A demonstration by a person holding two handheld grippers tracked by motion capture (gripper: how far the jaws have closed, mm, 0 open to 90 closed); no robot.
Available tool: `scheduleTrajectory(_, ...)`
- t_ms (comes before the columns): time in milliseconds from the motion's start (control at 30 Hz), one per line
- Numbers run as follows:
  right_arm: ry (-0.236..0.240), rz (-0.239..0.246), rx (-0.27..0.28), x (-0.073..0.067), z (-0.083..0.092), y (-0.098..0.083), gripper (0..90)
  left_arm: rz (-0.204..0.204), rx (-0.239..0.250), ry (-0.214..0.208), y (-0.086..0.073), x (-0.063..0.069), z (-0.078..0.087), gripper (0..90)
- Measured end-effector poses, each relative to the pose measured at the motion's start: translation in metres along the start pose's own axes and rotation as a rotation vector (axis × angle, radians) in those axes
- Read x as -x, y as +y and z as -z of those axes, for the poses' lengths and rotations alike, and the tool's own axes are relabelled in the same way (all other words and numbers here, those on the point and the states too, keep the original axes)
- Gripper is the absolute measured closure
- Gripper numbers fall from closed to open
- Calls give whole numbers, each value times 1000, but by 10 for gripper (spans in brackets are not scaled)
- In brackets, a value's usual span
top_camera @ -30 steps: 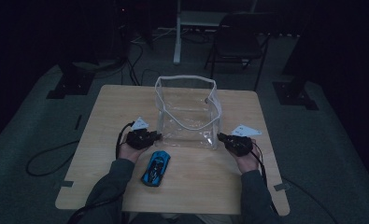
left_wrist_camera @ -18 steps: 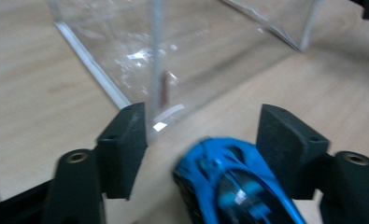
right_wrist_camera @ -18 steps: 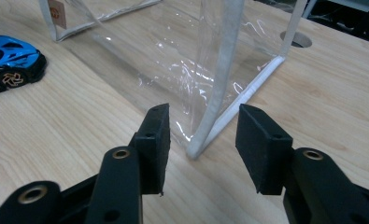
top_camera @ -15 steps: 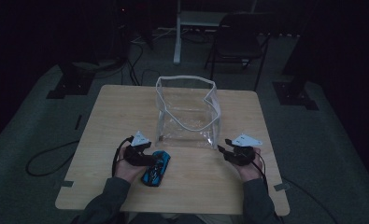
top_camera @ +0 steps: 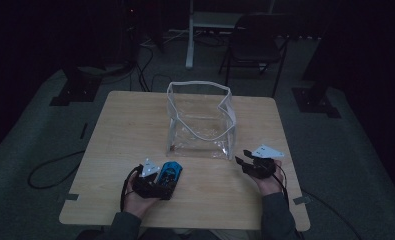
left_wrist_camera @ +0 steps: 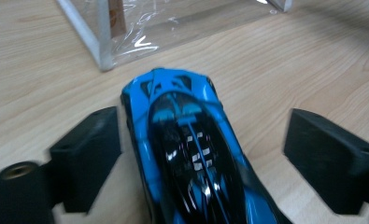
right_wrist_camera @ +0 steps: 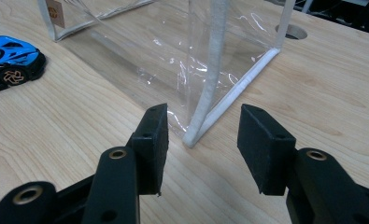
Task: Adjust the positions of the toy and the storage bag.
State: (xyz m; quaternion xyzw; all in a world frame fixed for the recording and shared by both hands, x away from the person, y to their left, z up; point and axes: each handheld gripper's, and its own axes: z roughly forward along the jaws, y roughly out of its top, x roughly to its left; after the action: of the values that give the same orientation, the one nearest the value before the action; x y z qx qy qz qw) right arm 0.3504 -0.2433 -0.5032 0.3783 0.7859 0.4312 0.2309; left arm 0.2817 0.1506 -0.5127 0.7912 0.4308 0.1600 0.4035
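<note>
A blue toy car point(top_camera: 170, 172) point(left_wrist_camera: 187, 149) lies on the wooden table point(top_camera: 125, 125), near the front edge. My left gripper point(top_camera: 164, 186) point(left_wrist_camera: 205, 126) is open around its rear half. Its jaws have just been opening and stand clear of the car's sides. A clear plastic bag with white edging point(top_camera: 200, 120) point(right_wrist_camera: 140, 42) stands open-topped at mid-table. My right gripper point(top_camera: 242, 162) point(right_wrist_camera: 201, 121) is open just short of the bag's near right corner. Its jaws have opened within the last second, with nothing between them. The car point(right_wrist_camera: 9, 58) also appears at the far left of the right gripper view.
A round hole point(right_wrist_camera: 290, 31) is cut in the tabletop beyond the bag. Past the table's far edge stand a dark chair point(top_camera: 257, 42), a white desk leg point(top_camera: 190, 35) and black stand bases point(top_camera: 315, 100). Cables point(top_camera: 50, 167) trail on the floor at the left.
My left gripper drew back from the bag's near left corner to the car and opened around it. The right gripper backed slightly off the bag's right corner and opened.
</note>
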Motion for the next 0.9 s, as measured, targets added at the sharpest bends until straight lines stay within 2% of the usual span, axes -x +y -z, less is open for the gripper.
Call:
scheduleTrajectory(100, 1, 1, -2, 0, -1, -1, 528, 0, 8, 14, -6, 5, 2, 98)
scheduleTrajectory(133, 2, 1, -4, 0, -2, -1, 528, 0, 0, 1, -8, 6, 0, 93)
scheduleTrajectory(167, 3, 3, -6, 0, -2, -1, 527, 1, -2, -30, -12, 7, -2, 93)
scheduleTrajectory(233, 3, 5, -10, 0, -3, -1, 527, -7, -24, -4, -19, 10, -7, 93)
scheduleTrajectory(333, 2, 3, -7, 0, -3, -2, 528, 1, -29, 15, -25, 13, -9, 92)
scheduleTrajectory(400, 2, -3, -8, 1, -3, -3, 529, -11, -31, 44, -28, 14, -10, 92)
scheduleTrajectory(533, 0, -4, -8, 2, -3, -4, 530, 5, -67, 77, -33, 14, -13, 92)
scheduleTrajectory(600, -1, -3, -6, 2, -2, -4, 530, 0, -62, 70, -34, 14, -11, 92)
scheduleTrajectory(633, -2, -4, -4, 2, -2, -4, 530, 1, -73, 85, -36, 13, -10, 92)
scheduleTrajectory(700, -3, -8, -2, 2, -2, -4, 531, 15, -80, 74, -37, 12, -9, 90)
scheduleTrajectory(900, -4, -3, -3, 2, -2, -5, 530, -23, -110, 59, -36, 8, -9, 91)
